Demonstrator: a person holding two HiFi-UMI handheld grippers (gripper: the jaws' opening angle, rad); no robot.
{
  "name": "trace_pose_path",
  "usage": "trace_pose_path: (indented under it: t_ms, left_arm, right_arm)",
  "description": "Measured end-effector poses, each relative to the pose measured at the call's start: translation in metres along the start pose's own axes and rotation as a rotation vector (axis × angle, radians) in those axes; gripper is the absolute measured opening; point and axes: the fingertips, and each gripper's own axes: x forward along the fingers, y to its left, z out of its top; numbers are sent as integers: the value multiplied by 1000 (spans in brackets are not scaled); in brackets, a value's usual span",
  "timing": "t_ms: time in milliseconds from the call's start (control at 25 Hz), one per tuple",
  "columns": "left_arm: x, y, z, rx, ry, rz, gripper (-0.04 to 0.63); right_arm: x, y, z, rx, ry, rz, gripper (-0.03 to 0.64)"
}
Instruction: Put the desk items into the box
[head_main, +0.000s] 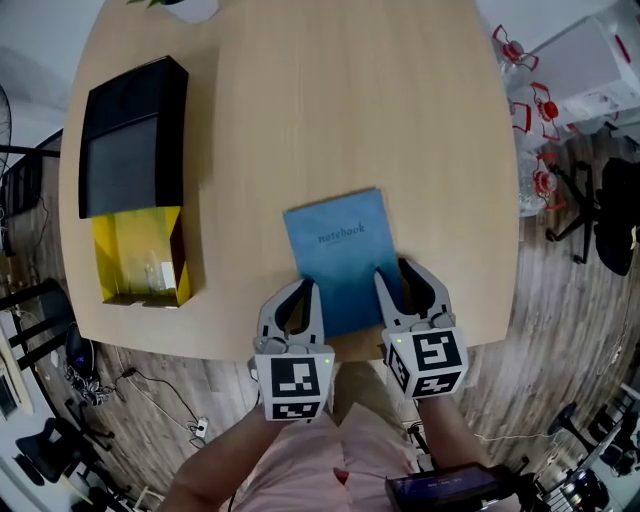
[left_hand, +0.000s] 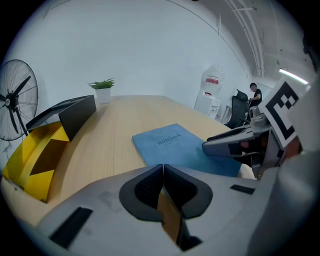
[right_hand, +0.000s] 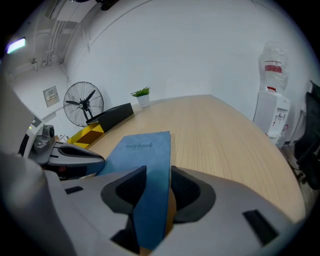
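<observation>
Notebook (head_main: 335, 250) is blue and lies flat on the table (head_main: 350, 100), with its near end close to the table's front edge. Box (head_main: 100, 250) sits well apart at far left: black lid laid back, yellow inside showing, with what look like small clear items at the bottom.

Right gripper (right_hand: 157, 172): jaws closed onto the notebook's near right edge, blue cover pinched between the pads. Whether it has the whole book or only the cover, I cannot tell.

Left gripper (left_hand: 163, 170): jaws pressed together, nothing between them. It sits just beside the notebook's near left edge.

Risks from here, as I judge them:
- The hold is at one edge only, so on lifting the far end likely sags or swings. The book could pivot in the pads and slip out.
- If only the cover is caught, the pages could fan open and drag on the table.
- The start point is near the table edge, so a slip here could send the book to the floor.
- The left gripper, shut and close by, could nudge the book askew while the right one pulls.
- The yellow opening looks tight against the notebook's breadth. A flat approach could catch on the rim or the lid, so it probably needs to go in tilted.
</observation>
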Motion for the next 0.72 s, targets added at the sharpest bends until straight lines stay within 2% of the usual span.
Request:
trace_pose_path:
  t_ms: [400, 720]
  left_arm:
    - [1, -1, -2, 75, 1, 22, 11]
    - [-6, -10, -8, 90, -14, 48, 11]
  right_arm:
    - [2, 5, -2, 11, 17, 39, 135]
    - [-9, 6, -12, 18, 13, 40, 134]
